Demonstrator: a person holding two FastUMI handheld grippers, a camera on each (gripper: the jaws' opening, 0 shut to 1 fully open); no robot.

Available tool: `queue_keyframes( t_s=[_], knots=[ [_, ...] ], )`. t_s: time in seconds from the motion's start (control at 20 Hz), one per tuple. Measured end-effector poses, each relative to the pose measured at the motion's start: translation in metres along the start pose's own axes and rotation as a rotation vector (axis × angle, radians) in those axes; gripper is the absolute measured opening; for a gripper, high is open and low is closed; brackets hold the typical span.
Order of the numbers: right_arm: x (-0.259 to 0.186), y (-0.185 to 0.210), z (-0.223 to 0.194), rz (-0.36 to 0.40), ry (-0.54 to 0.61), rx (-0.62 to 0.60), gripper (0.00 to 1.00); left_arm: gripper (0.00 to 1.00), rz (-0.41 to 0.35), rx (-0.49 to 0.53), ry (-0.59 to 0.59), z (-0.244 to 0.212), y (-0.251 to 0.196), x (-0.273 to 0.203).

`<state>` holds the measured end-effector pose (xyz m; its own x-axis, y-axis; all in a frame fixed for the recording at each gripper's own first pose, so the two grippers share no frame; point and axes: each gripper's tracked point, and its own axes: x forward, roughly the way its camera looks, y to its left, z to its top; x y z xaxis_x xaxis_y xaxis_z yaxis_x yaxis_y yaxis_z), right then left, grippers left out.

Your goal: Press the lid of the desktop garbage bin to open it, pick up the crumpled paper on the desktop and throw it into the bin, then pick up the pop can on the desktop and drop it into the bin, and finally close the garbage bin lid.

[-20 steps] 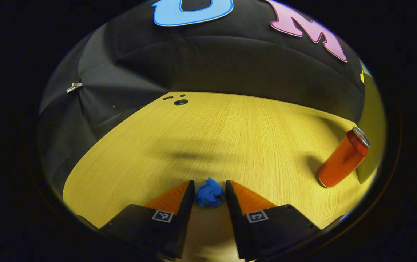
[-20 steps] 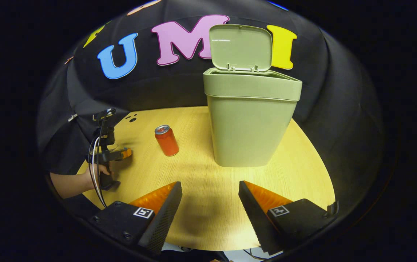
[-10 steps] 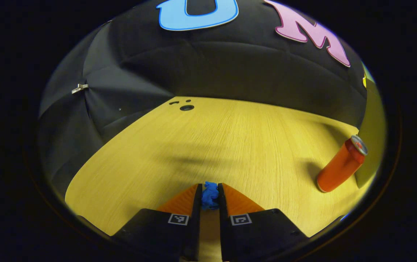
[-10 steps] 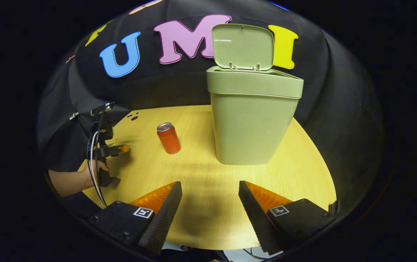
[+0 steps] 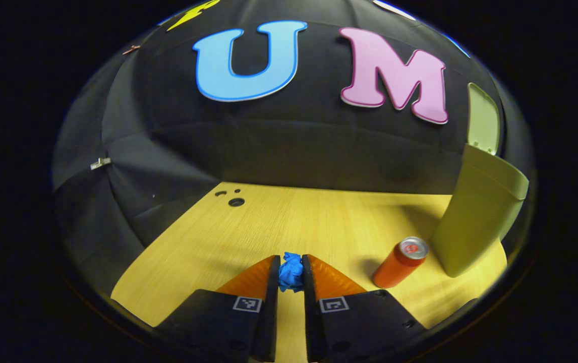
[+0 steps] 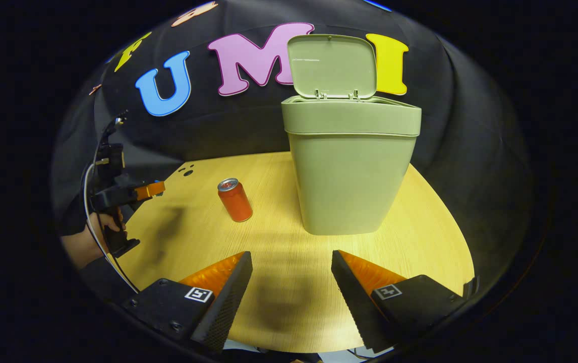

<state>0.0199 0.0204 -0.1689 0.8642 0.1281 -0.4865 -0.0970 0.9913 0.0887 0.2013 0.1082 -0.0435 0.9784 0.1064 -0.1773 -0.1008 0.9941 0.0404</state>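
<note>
Crumpled paper pinched in left claw (bin lid up)

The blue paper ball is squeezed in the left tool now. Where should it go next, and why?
Probably carry it rightward and up over the bin. The left tool pinches the crumpled paper, the lid stands open, and the pop can stands on the table between the tool and the bin.
</note>
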Motion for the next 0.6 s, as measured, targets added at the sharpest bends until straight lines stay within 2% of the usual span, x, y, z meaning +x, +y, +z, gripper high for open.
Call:
queue_keyframes(
  t_s=[0.1,0.25,0.3,0.4,0.6],
  knots=[
    [0.002,0.0,0.004,0.009,-0.014,0.006,1.0,0.27,-0.033,0.002,-0.035,0.025,-0.018,-0.015],
    [0.005,-0.006,0.015,0.01,-0.037,0.02,1.0,0.25,-0.127,-0.014,-0.094,0.064,-0.061,-0.032],
    [0.004,-0.009,0.017,0.01,-0.044,0.021,1.0,0.27,-0.158,-0.003,-0.112,0.076,-0.076,-0.036],
    [0.004,-0.016,0.019,0.007,-0.05,0.022,0.99,0.27,-0.209,0.025,-0.133,0.094,-0.107,-0.045],
    [0.002,-0.031,0.023,-0.003,-0.061,0.023,0.99,0.27,-0.337,-0.005,-0.164,0.12,-0.176,-0.052]
  ],
)
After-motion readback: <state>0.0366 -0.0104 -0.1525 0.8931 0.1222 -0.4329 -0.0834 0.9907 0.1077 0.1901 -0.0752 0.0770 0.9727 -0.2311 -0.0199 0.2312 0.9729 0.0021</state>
